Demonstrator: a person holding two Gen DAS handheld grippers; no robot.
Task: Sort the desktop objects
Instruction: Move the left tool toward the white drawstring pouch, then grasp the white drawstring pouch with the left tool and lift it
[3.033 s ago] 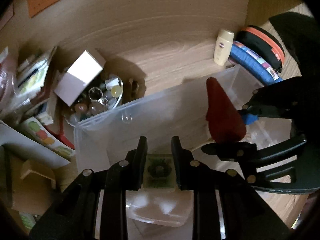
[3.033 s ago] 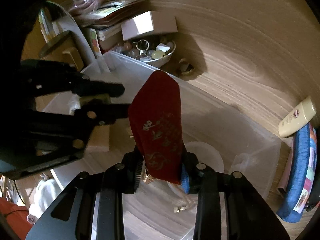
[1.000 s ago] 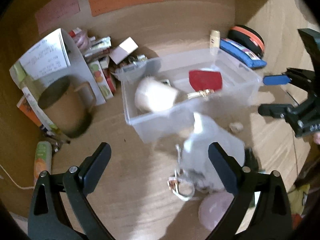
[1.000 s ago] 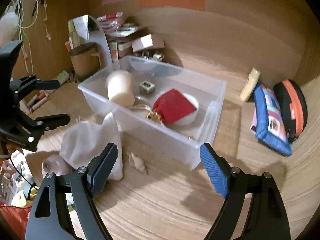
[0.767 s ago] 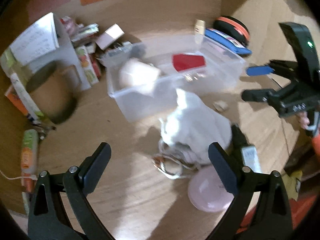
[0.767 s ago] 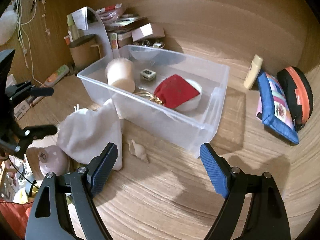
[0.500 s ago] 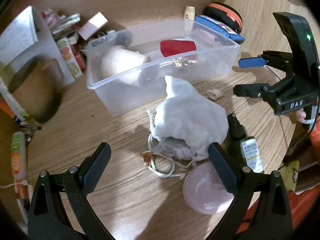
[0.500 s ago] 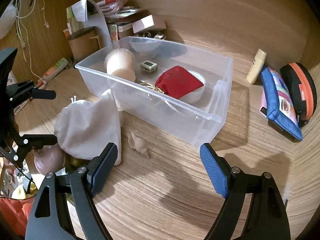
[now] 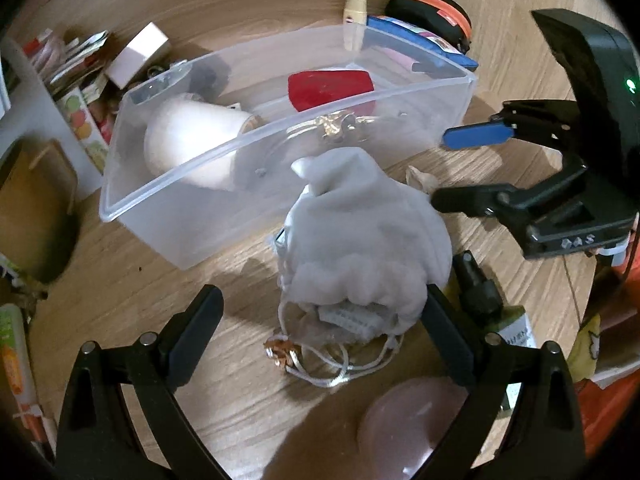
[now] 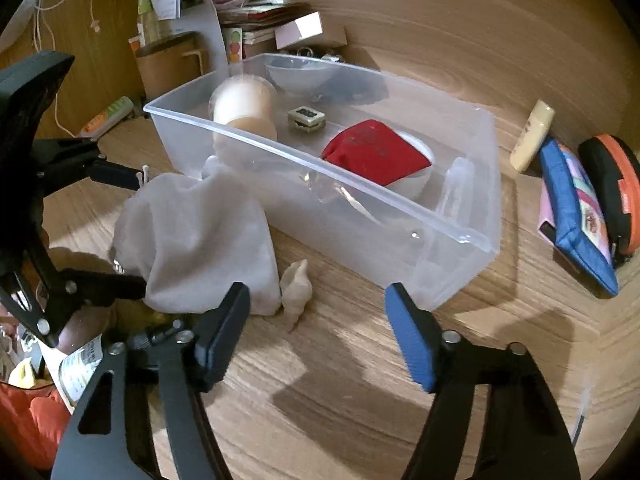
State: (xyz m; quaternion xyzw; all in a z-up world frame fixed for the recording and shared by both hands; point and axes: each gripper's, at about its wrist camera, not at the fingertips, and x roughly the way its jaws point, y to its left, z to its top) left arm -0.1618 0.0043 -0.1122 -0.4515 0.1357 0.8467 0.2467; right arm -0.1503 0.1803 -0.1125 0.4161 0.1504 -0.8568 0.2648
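A white drawstring pouch (image 9: 360,248) lies on the wooden desk in front of a clear plastic bin (image 9: 280,128). My left gripper (image 9: 320,320) is open and straddles the pouch's corded end. My right gripper (image 10: 316,300) has its jaws closing; a small pale seashell (image 10: 296,288) lies between them, near the left pad, and is not pressed. The bin (image 10: 320,164) holds a red pouch (image 10: 376,152), a cream cup on its side (image 10: 244,108) and a small patterned box (image 10: 306,118). The left wrist view shows the right gripper (image 9: 460,168) beside the shell (image 9: 418,176).
A pink round thing (image 9: 408,428) and a dark spray bottle (image 9: 480,292) lie near the pouch. To the right are a blue pouch (image 10: 576,216), a black-and-orange case (image 10: 612,188) and a cream tube (image 10: 532,136). A brown cup (image 10: 168,68), boxes and papers crowd the back left.
Both grippers have let go of the red pouch and the small box, which now lie in the bin. Both have sunk toward the desk, and the right jaws have narrowed.
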